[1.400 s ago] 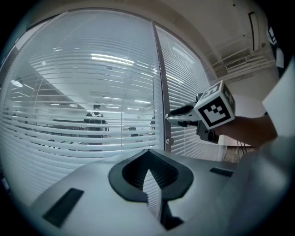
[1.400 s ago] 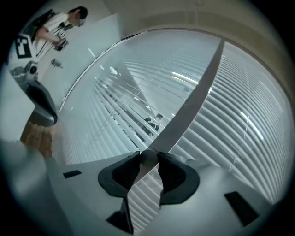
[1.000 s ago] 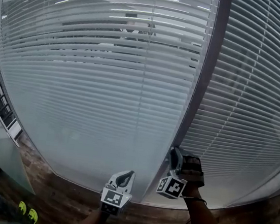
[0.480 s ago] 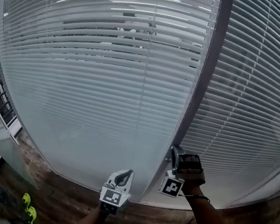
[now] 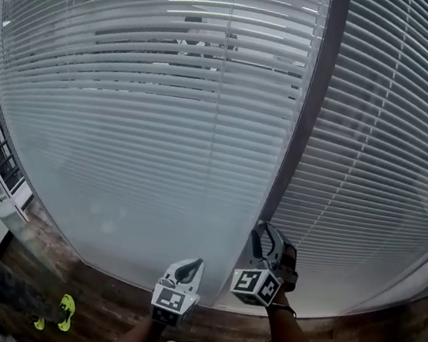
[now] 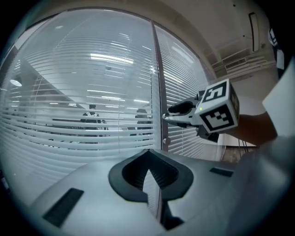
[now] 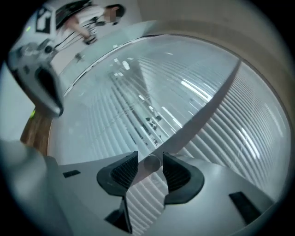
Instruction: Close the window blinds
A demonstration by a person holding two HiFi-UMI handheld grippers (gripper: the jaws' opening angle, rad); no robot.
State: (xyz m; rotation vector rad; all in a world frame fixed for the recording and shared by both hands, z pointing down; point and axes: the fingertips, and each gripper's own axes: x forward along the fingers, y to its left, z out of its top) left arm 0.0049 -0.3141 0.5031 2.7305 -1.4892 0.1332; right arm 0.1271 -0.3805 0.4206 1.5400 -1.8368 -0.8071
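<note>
— How many blinds were there?

— Two, filling the head view from 9 to 3 o'clock: the left blind [image 5: 150, 119] and the right blind [image 5: 389, 150], with one grey post [image 5: 308, 124] between them.

— And the tools?

— Two as well. The left tool [image 5: 198, 265] sat at 6 o'clock, jaws together on nothing. The right tool [image 5: 266, 236] was at 5 o'clock, at the foot of the post. Its jaws had just been opening and stood apart, with one small round knob [image 7: 151, 162] between them and a gap beside it.

— The slats?

— Gaps showed near 12 o'clock on the left blind; lower down the slats overlapped.
</note>
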